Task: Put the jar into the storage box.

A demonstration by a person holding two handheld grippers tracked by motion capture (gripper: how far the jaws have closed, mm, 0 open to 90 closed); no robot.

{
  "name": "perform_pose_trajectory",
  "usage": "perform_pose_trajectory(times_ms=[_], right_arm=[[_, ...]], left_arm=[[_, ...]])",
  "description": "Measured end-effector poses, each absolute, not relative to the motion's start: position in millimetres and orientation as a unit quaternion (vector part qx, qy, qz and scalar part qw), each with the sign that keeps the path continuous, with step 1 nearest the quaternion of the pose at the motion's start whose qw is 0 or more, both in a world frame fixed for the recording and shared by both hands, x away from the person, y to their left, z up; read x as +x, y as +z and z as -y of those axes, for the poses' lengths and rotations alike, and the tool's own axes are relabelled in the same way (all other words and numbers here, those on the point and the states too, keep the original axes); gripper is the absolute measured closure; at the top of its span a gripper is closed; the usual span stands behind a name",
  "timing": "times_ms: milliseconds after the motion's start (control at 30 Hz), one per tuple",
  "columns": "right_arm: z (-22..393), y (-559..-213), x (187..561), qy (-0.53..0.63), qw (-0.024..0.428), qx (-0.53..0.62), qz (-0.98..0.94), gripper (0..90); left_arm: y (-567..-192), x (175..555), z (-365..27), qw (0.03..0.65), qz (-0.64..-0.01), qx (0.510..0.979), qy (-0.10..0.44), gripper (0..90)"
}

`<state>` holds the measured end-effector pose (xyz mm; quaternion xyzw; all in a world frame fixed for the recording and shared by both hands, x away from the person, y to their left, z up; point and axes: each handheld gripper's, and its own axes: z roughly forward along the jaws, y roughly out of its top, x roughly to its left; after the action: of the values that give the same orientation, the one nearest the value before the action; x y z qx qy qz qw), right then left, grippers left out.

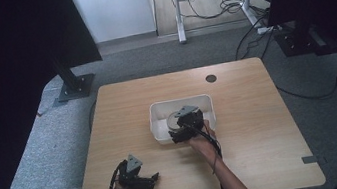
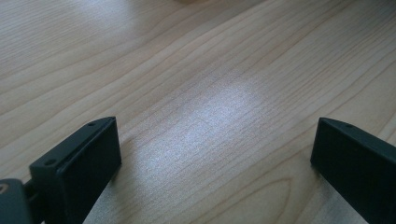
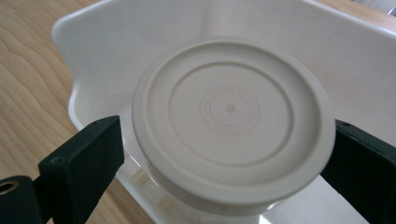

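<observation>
Round lidded container [image 1: 176, 119], high view: it sits inside the white bin [image 1: 158, 112] at the table's [image 1: 257, 126] centre, directly beneath the right gripper [image 1: 184, 131]; the left gripper [image 1: 151, 179] rests near the table's front edge, well apart from the bin. Left gripper view: jaws spread wide over bare wood, grasping nothing. Right gripper view: the cream lid [image 3: 232, 116] lies between the two parted jaws; whether the right jaw touches its rim cannot be told, while the left jaw stands just clear.

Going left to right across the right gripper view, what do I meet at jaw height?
Bare table → one black jaw → white tub → round cream lid of a container → other black jaw.
</observation>
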<state>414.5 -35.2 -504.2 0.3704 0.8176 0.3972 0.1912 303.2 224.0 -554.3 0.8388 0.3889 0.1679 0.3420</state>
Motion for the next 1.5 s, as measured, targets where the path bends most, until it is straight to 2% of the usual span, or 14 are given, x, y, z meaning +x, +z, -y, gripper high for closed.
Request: perform_pose_trajectory(times_ms=[1500], right_arm=[[71,-494,375,0.413,0.191,0.333,-0.825,4.0]], left_arm=[[-554,303,-224,0.342,-0.389,0.839,0.168,1.2]])
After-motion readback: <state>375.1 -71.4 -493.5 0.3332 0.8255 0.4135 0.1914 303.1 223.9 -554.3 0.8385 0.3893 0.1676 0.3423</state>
